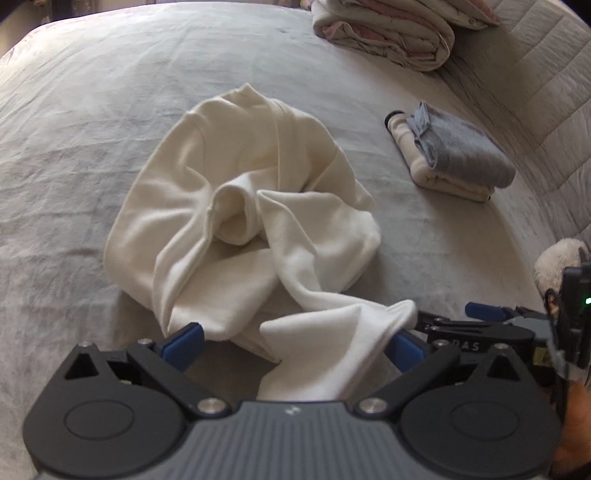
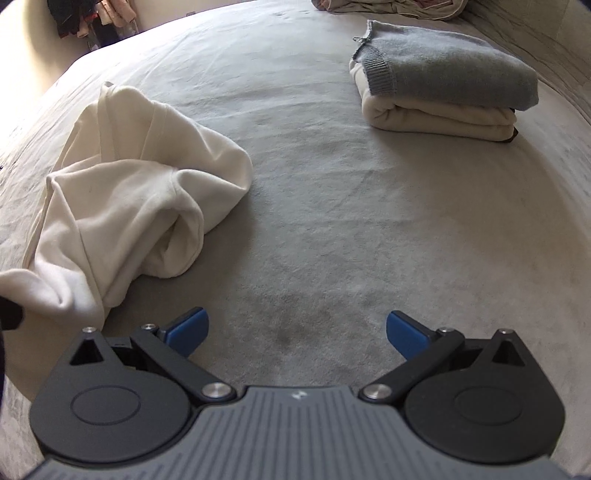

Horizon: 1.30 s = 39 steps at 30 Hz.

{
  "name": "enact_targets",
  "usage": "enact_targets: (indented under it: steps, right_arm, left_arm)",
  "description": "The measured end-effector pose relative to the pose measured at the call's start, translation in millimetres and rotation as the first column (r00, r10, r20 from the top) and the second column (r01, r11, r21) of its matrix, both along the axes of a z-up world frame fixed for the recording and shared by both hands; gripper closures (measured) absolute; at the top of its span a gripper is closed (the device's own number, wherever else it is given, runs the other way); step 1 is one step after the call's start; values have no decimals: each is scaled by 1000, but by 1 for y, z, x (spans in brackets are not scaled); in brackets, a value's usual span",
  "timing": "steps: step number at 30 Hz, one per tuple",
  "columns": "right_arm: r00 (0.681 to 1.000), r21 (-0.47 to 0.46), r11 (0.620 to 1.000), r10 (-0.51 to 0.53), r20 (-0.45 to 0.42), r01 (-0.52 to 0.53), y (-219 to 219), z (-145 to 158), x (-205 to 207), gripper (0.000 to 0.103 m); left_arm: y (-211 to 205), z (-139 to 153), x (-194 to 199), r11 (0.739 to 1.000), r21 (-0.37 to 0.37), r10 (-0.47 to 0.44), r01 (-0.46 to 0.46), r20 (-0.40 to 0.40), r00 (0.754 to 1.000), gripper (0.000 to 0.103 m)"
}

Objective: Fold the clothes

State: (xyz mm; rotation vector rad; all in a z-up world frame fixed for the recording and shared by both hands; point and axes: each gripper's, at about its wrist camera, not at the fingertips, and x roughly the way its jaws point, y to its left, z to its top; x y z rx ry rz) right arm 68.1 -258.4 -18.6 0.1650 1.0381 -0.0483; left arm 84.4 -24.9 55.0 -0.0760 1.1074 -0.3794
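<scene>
A crumpled cream-white sweatshirt [image 1: 236,206] lies bunched on the grey bed sheet [image 1: 74,147]. My left gripper [image 1: 295,343] is open right at its near edge, and a loose flap of the fabric lies draped between the blue fingers [image 1: 184,341]. The right wrist view has the same sweatshirt [image 2: 129,195] at the left. My right gripper [image 2: 297,332] is open over bare sheet [image 2: 332,221], to the right of the garment and holding nothing. Its blue fingertips [image 1: 484,312] show at the right of the left wrist view, close to the flap's corner.
A folded stack, a grey knit [image 2: 450,66] on a cream garment [image 2: 439,118], sits at the back right. A folded duvet [image 1: 388,33] lies at the bed's far end, beside a quilted cover [image 1: 546,81]. A fluffy toy [image 1: 557,262] and a hand [image 1: 576,424] are at the right.
</scene>
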Motion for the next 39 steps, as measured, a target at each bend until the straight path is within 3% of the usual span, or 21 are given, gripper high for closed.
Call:
enact_targets:
  steps: [6,13,19,24,26,35,39]
  right_arm:
    - [999,18,999,-30,21,30,-6,5,-1,0]
    - [998,48,998,-48,29,46,-10,7,-1,0]
    - [998,52,997,-50,36,48,-11,8,0,0]
    - [998,62,997,-51,40,48,-14,9,-1,0]
    - [997,71,996,-51,53,47,-15,11,-2,0]
    - [989,212,976,-75,130,46,-23,18,-6,0]
    - [989,273,962,-42,145,1,-17,18,-4,8]
  left_arm:
    - [2,20,-16,999,-40,-25,26,35,999,0]
    - [-8,7,9,996,-28,88,-86,70,994,1]
    - [-22,-19,31,987,-27,160,-159,19,987,28]
    - [-20,-32,30,973,-67,223,-221,21,975,84]
    - [-17,-33,27,967,-82,243,-240,36,969,93]
    - [18,-11,-4,958,-115,279,-263,160,947,96]
    - [44,-4,-17,955,-106,293,-276,209,933,96]
